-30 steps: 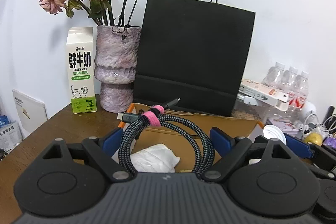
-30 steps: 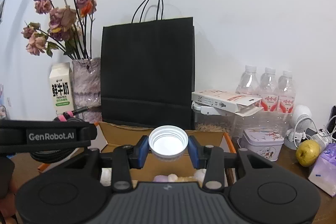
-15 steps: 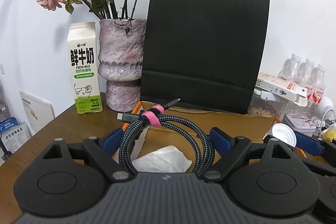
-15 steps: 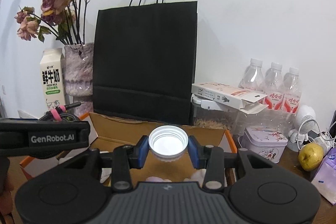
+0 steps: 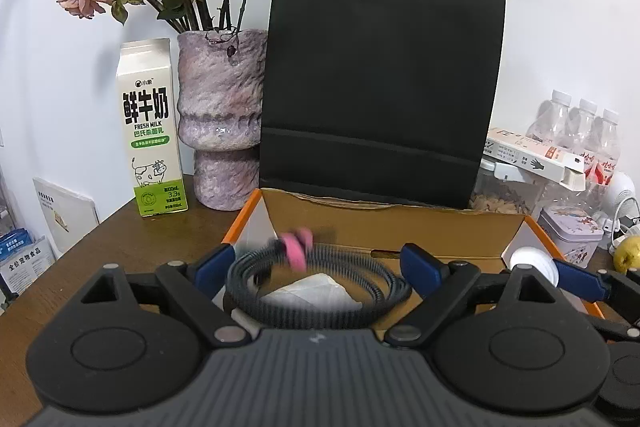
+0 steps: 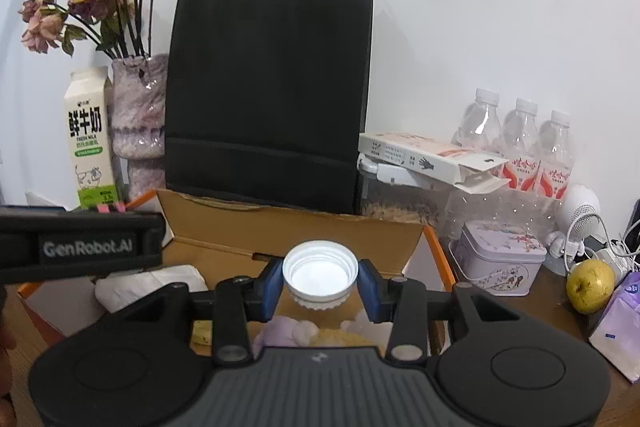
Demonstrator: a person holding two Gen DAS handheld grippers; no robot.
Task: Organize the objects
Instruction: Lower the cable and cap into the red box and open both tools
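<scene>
An open cardboard box (image 5: 392,223) with orange edges stands on the wooden table, also in the right wrist view (image 6: 288,227). My left gripper (image 5: 318,263) is open over the box. A coiled dark braided cable (image 5: 320,287) with a pink strap (image 5: 296,245) is blurred, dropping between the fingers, above a white tissue (image 5: 312,291) in the box. My right gripper (image 6: 320,281) is shut on a white bottle cap (image 6: 320,273), open side toward the camera, above the box's right part. The cap also shows in the left wrist view (image 5: 534,261).
A black paper bag (image 5: 380,87) stands behind the box. A milk carton (image 5: 150,131) and a vase (image 5: 222,123) of dried roses stand at the left. Water bottles (image 6: 520,143), a tin (image 6: 500,257), a pear (image 6: 590,285) and a small fan (image 6: 580,207) crowd the right.
My left gripper has opened and let go of the cable, which tips flat and falls toward the box. Both grippers moved closer over the box. The right still holds the cap.
</scene>
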